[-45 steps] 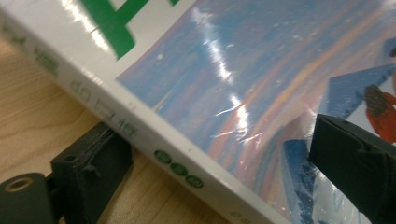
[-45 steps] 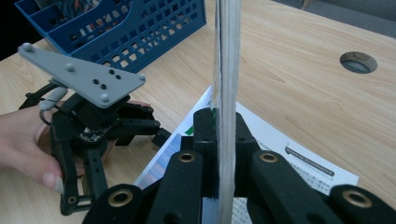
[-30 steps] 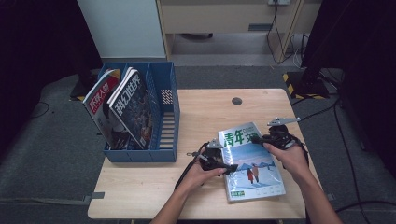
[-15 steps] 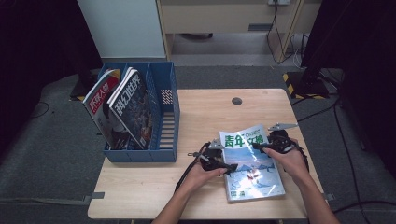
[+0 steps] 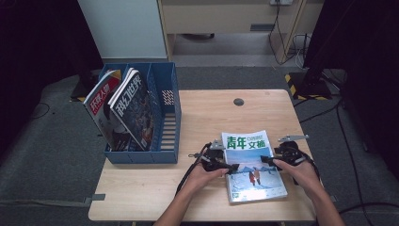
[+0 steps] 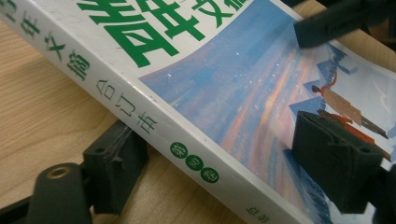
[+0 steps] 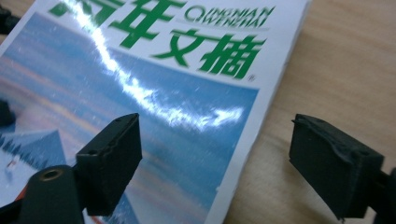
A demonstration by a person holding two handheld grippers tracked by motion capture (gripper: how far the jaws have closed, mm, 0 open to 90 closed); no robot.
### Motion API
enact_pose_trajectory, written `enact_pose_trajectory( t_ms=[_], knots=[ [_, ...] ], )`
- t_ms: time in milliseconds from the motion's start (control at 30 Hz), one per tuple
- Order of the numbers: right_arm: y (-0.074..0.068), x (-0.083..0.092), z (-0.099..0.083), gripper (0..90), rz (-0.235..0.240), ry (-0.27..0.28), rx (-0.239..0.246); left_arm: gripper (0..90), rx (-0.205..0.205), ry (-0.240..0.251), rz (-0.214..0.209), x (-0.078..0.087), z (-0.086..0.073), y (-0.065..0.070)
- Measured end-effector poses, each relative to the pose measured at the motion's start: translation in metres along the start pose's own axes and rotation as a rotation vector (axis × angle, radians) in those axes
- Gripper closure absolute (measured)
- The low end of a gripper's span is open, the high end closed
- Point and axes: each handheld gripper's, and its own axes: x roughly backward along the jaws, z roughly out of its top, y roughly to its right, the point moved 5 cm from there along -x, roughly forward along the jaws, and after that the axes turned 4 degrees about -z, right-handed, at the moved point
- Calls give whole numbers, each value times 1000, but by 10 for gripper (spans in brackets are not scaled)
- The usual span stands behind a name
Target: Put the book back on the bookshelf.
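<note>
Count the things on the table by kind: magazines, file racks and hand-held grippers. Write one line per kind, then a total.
Magazines: 3, two standing in the rack and one flat on the table
File racks: 1, blue
Grippers: 2, left and right
Total: 6
</note>
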Motion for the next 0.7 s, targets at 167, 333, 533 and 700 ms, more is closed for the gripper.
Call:
enact_pose_trajectory(
  t_ms=[167, 333, 533, 700],
  knots=[
    [-2, -4, -4, 240, 38, -3, -13, 238, 49, 19, -9, 0, 2, -4],
    [-3, -4, -6, 261, 46, 13, -28, 255, 72, 12, -18, -5, 8, -6],
    [-9, -3, -8, 287, 68, 8, -39, 255, 95, 14, -11, -5, 13, -9],
    [-15, -5, -7, 300, 75, 8, -27, 296, 140, 47, -24, 0, 16, -15]
  ],
)
